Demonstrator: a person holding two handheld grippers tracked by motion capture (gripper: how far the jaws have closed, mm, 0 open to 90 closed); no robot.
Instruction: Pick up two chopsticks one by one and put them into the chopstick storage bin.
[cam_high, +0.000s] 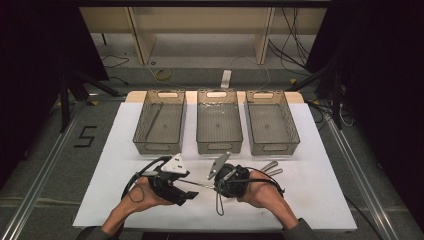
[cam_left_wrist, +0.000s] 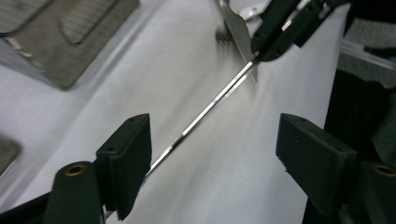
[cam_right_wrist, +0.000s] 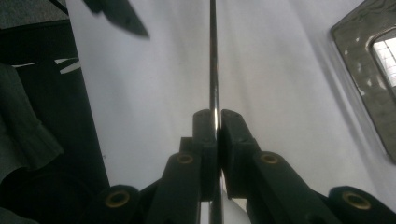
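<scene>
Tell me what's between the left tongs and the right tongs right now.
A thin metal rod bridges them: the right tongs clamp one end, and the other reaches between the open left tongs, seen in the left gripper view.

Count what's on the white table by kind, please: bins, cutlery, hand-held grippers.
Mesh bins: 3, left, middle, right
Hand-held grippers: 2, left, right
Cutlery: 1 thin metal utensil clamped in the right one; loose pieces too blurred to count
Total: 6 countable

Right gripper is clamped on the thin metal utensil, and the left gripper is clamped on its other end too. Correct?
Not quite. The right gripper is clamped on the thin metal utensil, but the left gripper is not: the left gripper view shows its jaws apart, the utensil's end passing between them beside one pad, the other well clear.
</scene>
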